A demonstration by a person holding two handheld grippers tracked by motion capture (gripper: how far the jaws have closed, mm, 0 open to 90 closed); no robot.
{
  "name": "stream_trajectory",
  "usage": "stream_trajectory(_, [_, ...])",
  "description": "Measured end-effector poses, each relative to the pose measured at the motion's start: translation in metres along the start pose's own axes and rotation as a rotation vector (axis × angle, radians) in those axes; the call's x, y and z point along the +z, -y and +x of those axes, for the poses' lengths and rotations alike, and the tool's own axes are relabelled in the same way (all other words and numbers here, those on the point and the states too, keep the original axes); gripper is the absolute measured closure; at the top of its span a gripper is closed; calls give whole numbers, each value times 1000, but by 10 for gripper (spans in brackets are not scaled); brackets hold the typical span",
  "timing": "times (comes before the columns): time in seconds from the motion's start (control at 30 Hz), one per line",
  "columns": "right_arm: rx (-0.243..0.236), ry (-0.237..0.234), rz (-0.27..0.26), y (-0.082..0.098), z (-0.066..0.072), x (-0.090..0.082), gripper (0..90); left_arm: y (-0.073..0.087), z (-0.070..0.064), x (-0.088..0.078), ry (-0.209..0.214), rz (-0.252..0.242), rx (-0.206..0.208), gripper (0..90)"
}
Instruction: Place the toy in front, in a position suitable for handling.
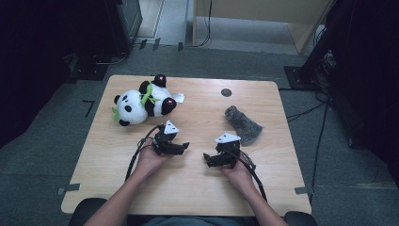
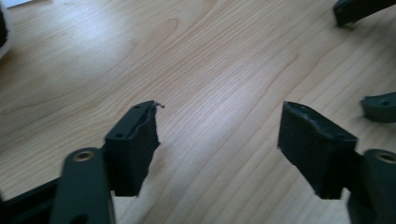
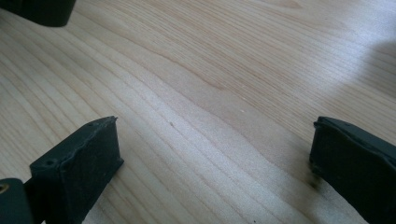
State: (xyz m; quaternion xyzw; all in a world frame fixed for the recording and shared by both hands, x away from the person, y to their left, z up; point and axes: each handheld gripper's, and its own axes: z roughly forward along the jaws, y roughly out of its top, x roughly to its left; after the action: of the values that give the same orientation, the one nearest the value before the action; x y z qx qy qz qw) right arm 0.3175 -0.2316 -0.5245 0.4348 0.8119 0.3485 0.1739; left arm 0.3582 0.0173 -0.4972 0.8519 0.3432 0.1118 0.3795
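Near the middle of the wooden table (image 1: 197, 183), the left gripper (image 1: 184, 147) and right gripper (image 1: 207, 159) face each other, both with jaws apart over bare wood, holding nothing, the panda plush (image 1: 141, 101) lying far-left and the grey cloth (image 1: 244, 123) far-right.

A pale wooden counter (image 1: 188, 183) is carrying a plush panda (image 1: 141, 101) at upper left and a grey furry cloth (image 1: 243, 124) at centre right.
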Motion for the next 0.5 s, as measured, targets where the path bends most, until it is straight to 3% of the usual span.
stream_trajectory(0.27, [-13, -12, 11, 0, -2, -2, 22, -3, 5, -10, 21, 0, 8, 350])
stream_trajectory(0.5, [9, -11, 17, -2, -2, -3, 60, -5, 14, -16, 76, 3, -22, 395])
